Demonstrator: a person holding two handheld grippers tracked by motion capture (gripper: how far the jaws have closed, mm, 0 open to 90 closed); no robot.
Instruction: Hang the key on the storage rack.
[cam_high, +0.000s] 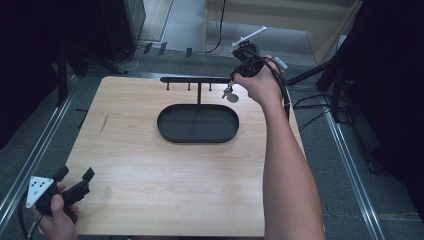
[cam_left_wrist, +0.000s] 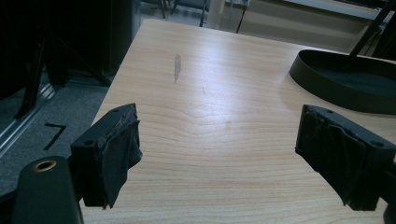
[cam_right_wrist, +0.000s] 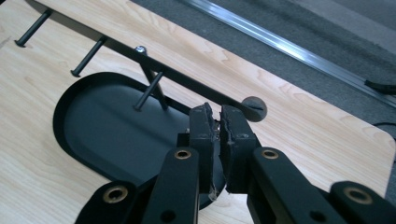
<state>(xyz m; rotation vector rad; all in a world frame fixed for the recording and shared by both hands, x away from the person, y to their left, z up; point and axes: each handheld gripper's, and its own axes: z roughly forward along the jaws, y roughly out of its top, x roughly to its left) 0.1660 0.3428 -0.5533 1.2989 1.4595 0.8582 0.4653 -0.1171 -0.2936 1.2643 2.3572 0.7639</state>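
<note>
The pale wooden desk (cam_high: 150, 165) carries a black oval metal tray with a pegged hanger bar (cam_high: 198, 125) toward its far edge. The right hand-held gripper (cam_high: 233, 86), clenched on a small round metallic pendant (cam_high: 232, 97), hangs at the bar's right end; it looks light and slippery, best pinched by its top. The left hand-held gripper (cam_left_wrist: 217, 140) gapes empty at the near left corner.

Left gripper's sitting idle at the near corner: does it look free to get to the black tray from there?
Probably yes. The left gripper is open, and bare table lies between it and the black tray. The right gripper is up by the rack, off that path.
</note>
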